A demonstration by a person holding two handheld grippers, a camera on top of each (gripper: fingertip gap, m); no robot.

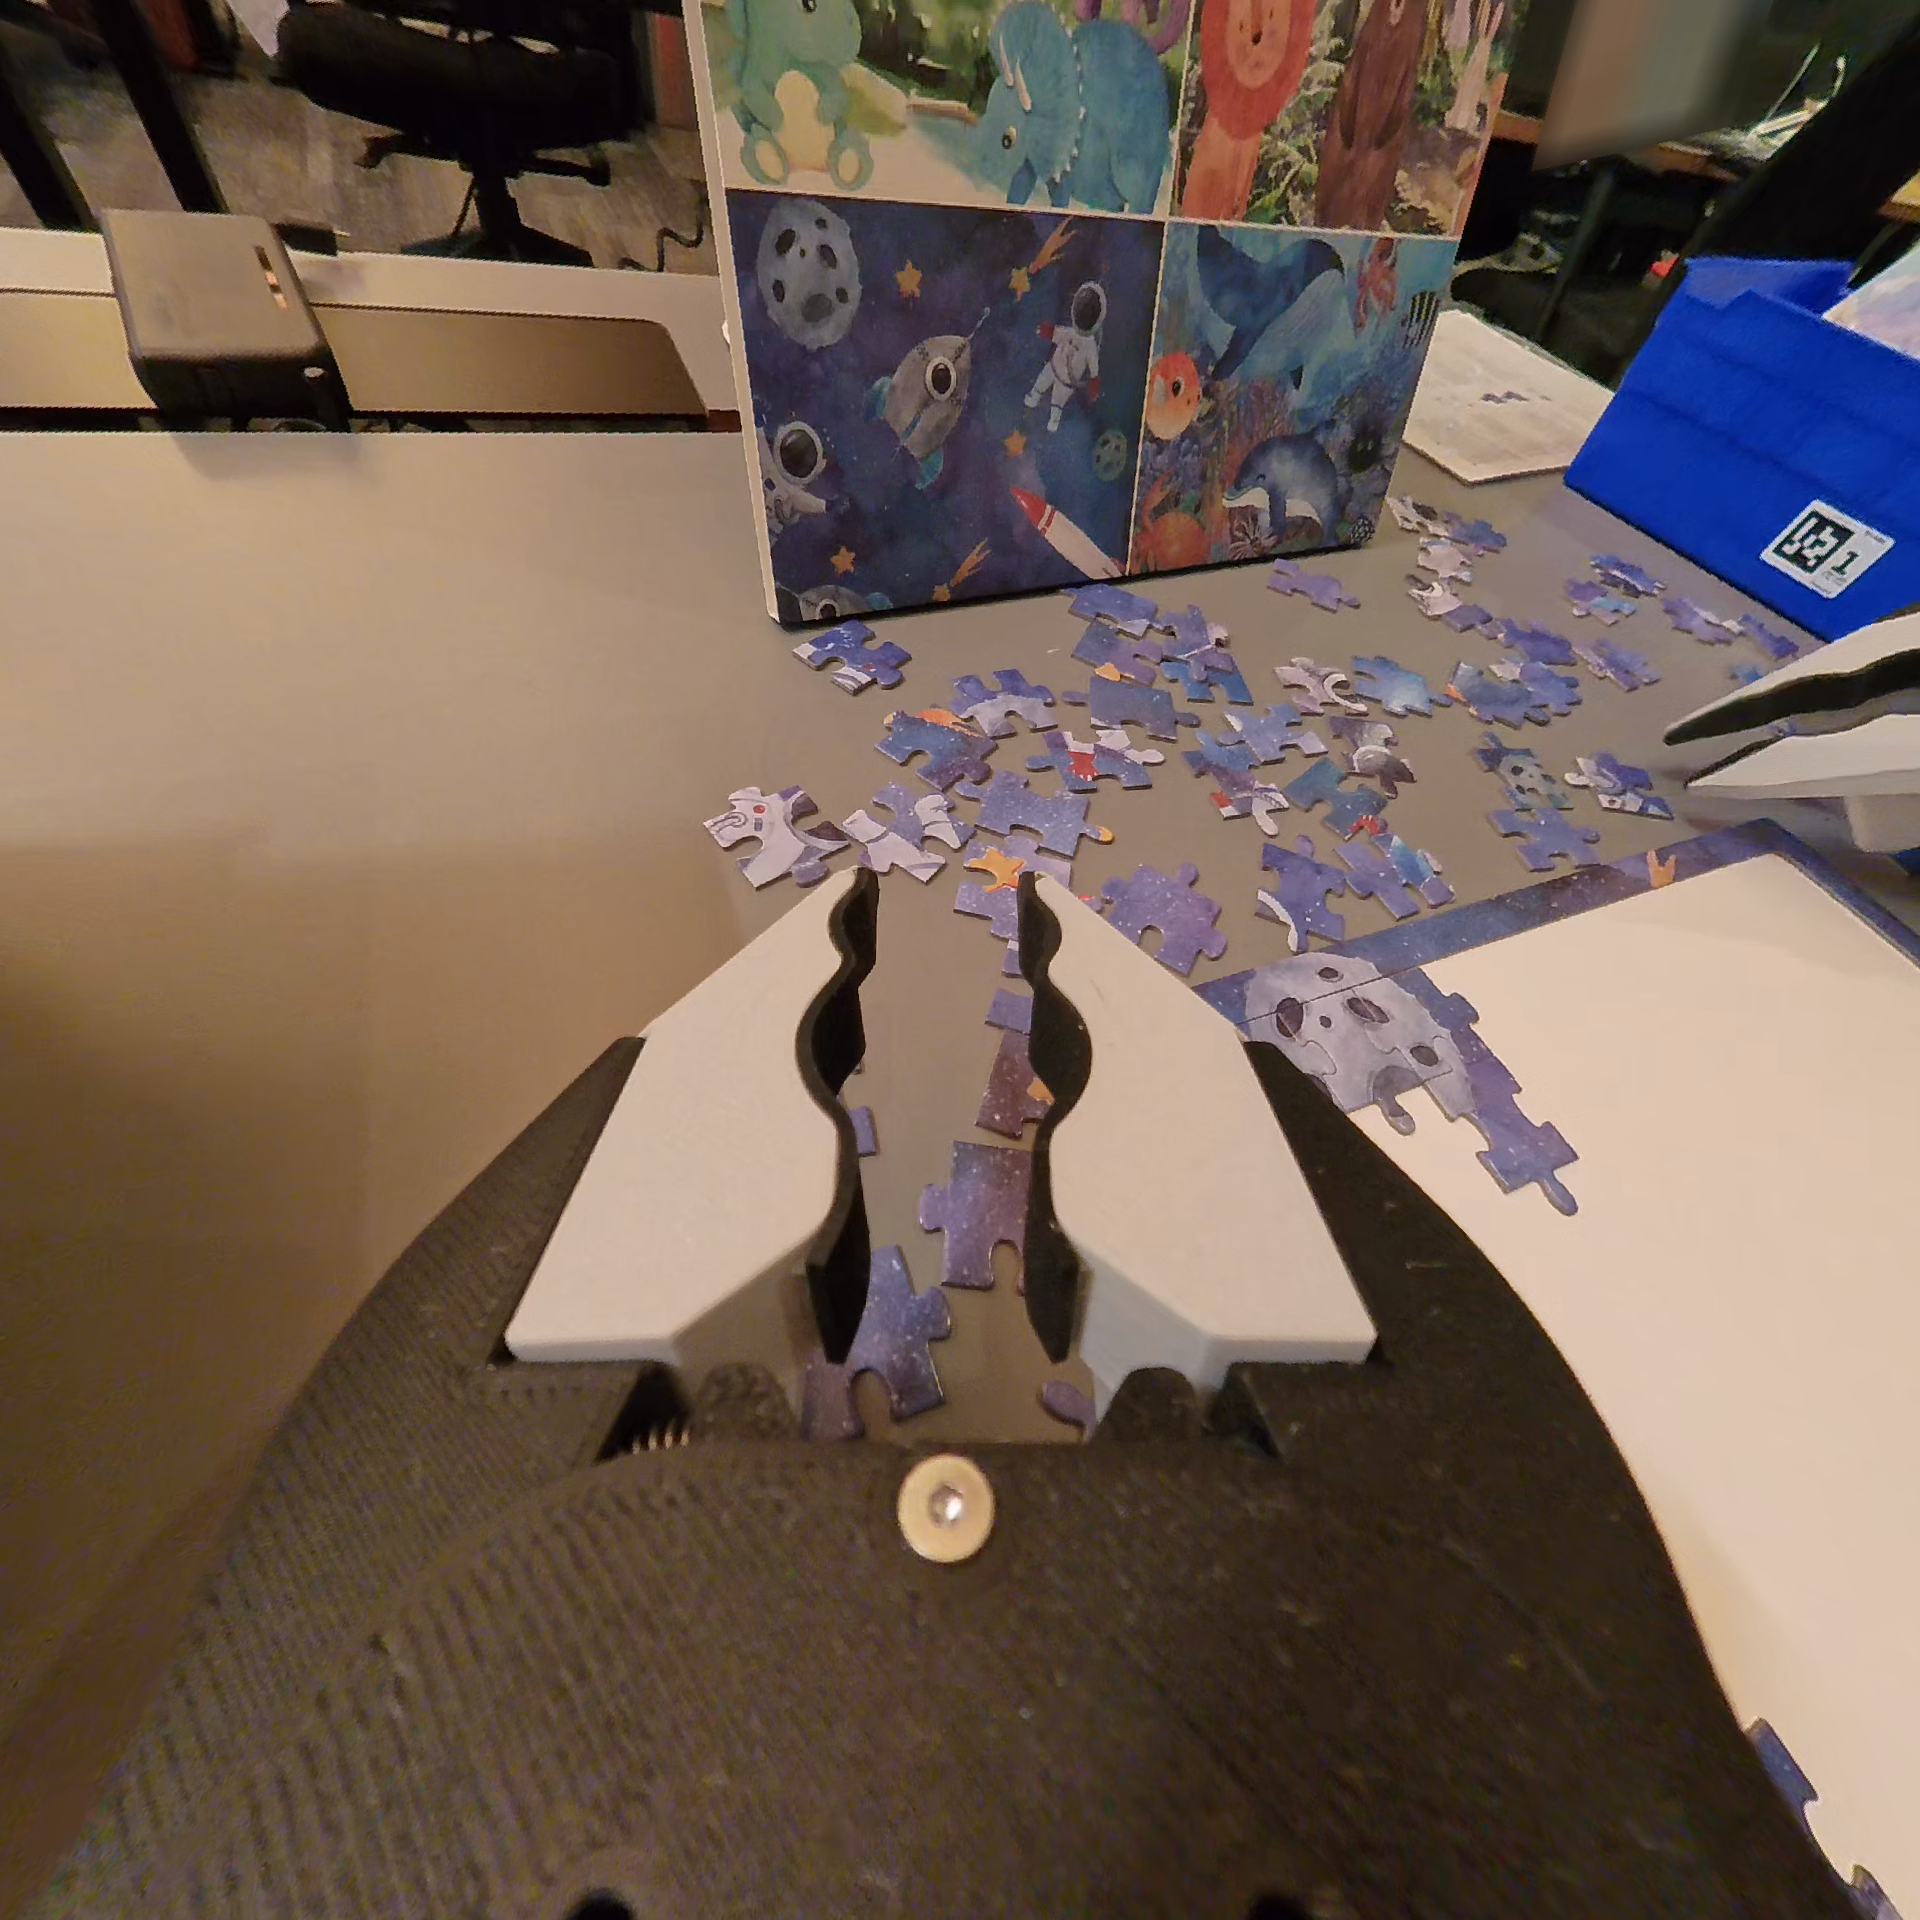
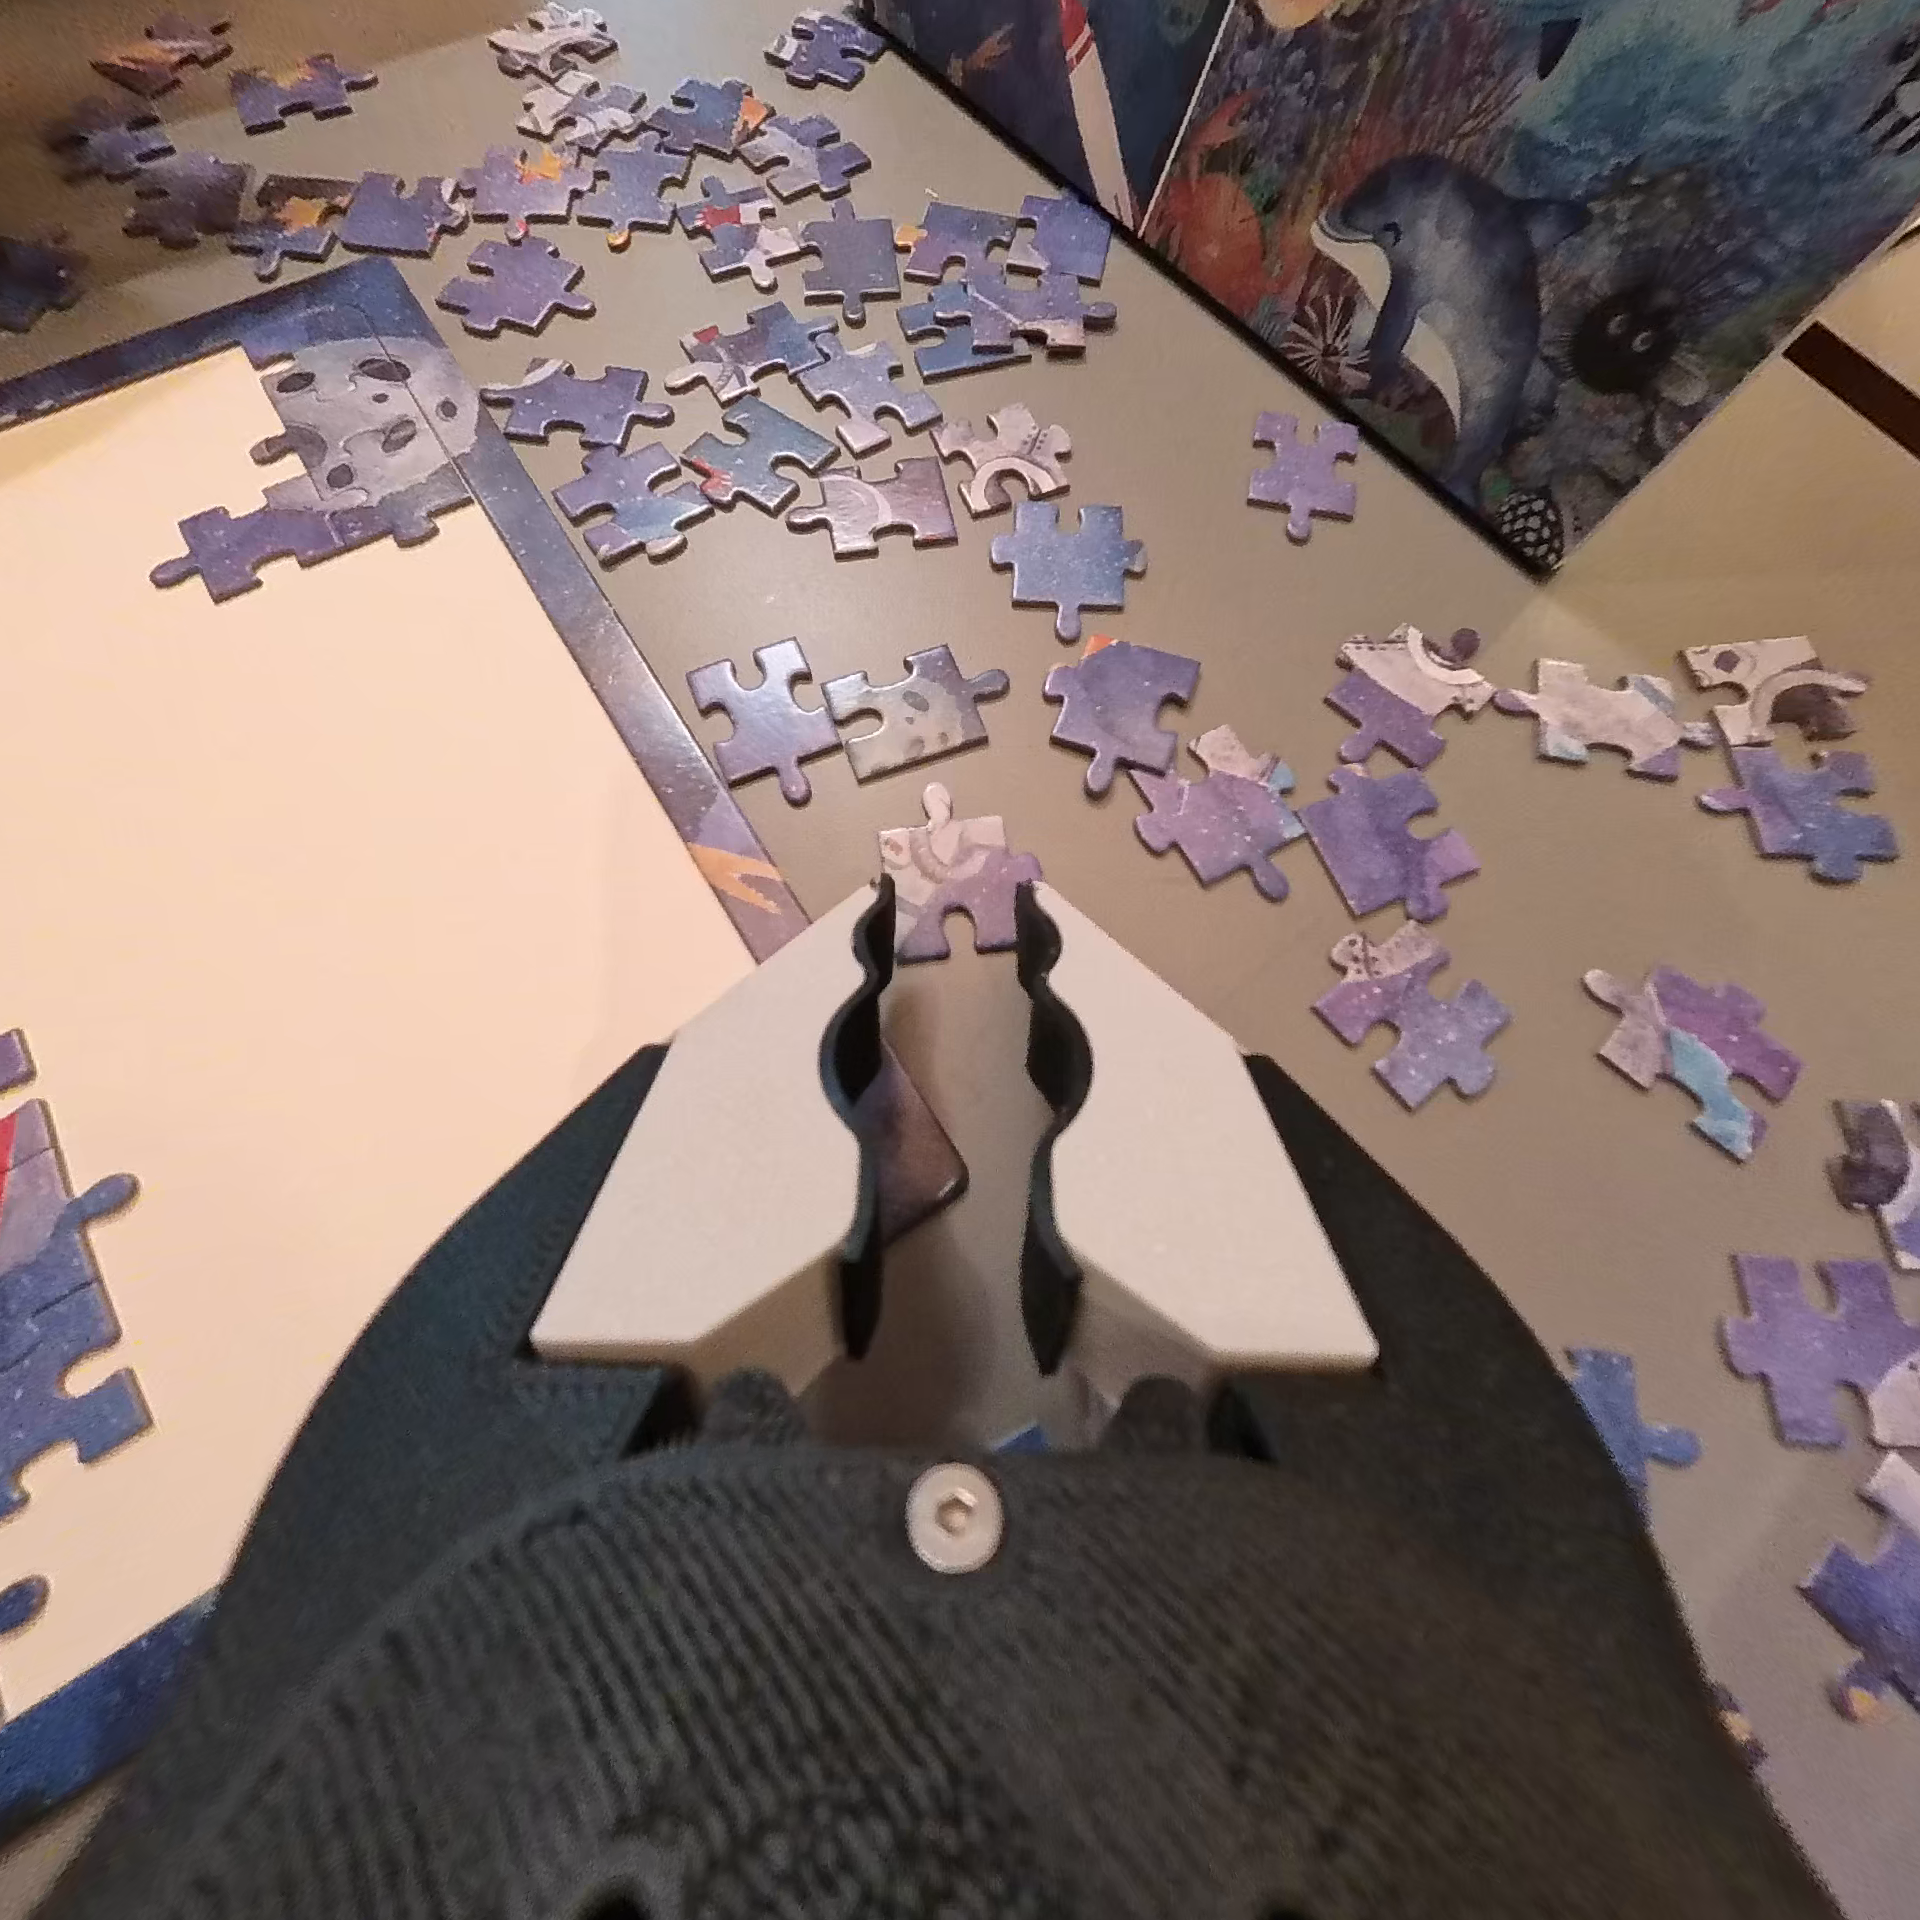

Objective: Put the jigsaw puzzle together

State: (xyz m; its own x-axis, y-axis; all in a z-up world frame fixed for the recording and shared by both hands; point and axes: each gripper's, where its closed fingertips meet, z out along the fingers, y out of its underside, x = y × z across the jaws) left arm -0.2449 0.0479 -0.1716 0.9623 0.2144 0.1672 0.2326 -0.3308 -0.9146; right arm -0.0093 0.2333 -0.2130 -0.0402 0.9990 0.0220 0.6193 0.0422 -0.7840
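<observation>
The left gripper (image 1: 945, 883) hovered part-open over loose puzzle pieces (image 1: 1195, 727) on the grey table (image 1: 416, 727), gripping none – the right gripper (image 2: 956, 894) pinched a white-and-purple puzzle piece (image 2: 951, 868) beside the puzzle tray (image 2: 582, 582)

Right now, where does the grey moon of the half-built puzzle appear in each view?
Left wrist view: grey moon right of centre, at the near-left corner of the white board.
Right wrist view: grey moon upper left, at the far corner of the white board.
Shared landmark: the dolphin on the upright picture box.
</observation>
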